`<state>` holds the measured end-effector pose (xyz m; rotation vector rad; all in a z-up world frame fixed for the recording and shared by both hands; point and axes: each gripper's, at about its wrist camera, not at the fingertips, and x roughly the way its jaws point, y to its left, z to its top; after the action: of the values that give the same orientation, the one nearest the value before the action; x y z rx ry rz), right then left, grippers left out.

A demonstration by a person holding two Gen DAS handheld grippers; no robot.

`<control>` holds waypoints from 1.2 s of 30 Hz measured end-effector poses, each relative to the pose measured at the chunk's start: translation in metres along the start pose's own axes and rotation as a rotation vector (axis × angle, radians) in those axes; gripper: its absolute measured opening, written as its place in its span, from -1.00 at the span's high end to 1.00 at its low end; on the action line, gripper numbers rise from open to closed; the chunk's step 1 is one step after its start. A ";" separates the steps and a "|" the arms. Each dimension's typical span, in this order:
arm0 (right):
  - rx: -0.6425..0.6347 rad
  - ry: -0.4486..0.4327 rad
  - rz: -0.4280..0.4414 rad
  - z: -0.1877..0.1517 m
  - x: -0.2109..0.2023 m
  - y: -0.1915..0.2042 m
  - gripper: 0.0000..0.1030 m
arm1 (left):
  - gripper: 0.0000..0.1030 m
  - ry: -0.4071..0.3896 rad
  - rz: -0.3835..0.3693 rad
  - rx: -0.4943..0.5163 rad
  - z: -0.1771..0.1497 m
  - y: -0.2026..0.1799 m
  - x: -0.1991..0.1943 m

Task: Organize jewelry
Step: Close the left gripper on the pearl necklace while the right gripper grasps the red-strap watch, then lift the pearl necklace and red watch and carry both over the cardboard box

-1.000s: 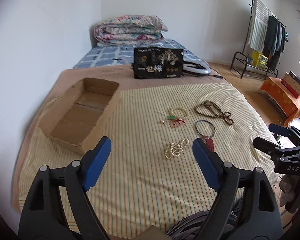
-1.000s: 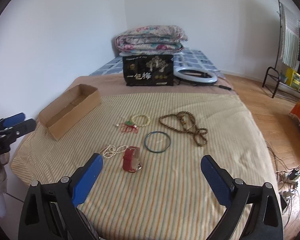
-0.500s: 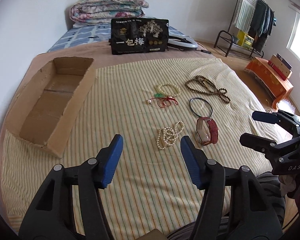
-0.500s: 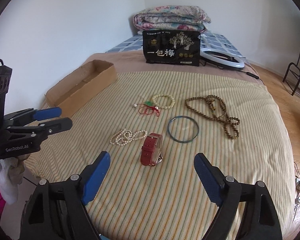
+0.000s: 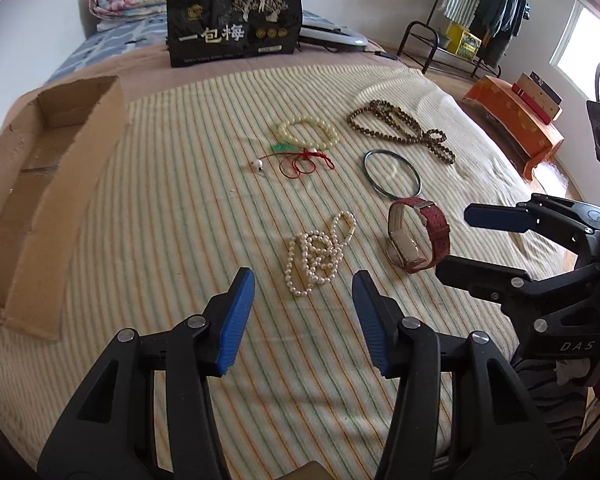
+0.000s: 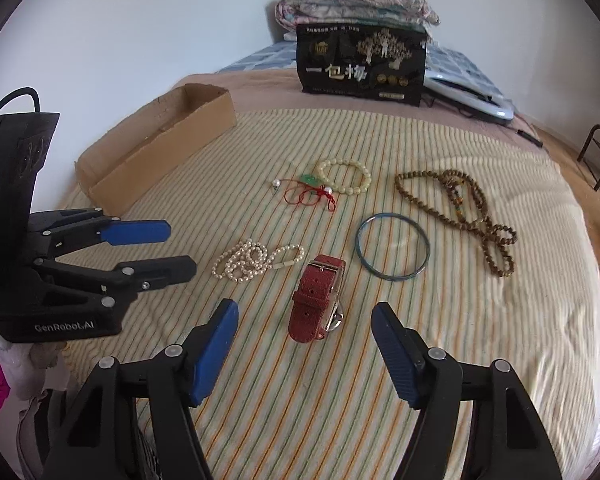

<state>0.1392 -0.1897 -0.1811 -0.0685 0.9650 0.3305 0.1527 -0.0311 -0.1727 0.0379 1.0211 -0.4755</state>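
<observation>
Location: a home bedroom. Indicators: bed (image 5: 180,208) under a striped cover, folded quilts (image 6: 356,2) at its far end, clothes rack (image 5: 480,8) on wooden floor (image 5: 432,72).

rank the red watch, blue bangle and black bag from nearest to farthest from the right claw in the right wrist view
1. red watch, just ahead of the right claw
2. blue bangle, beyond it, to the right
3. black bag, standing at the far end of the bed
</observation>
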 end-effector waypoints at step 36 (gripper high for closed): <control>0.128 0.055 0.047 0.003 0.025 -0.019 0.64 | 0.97 -0.009 -0.026 -0.012 0.017 0.001 0.030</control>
<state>0.1604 -0.2009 -0.2019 0.0621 1.0412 0.3106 0.1798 -0.0456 -0.1890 0.0114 1.0166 -0.4930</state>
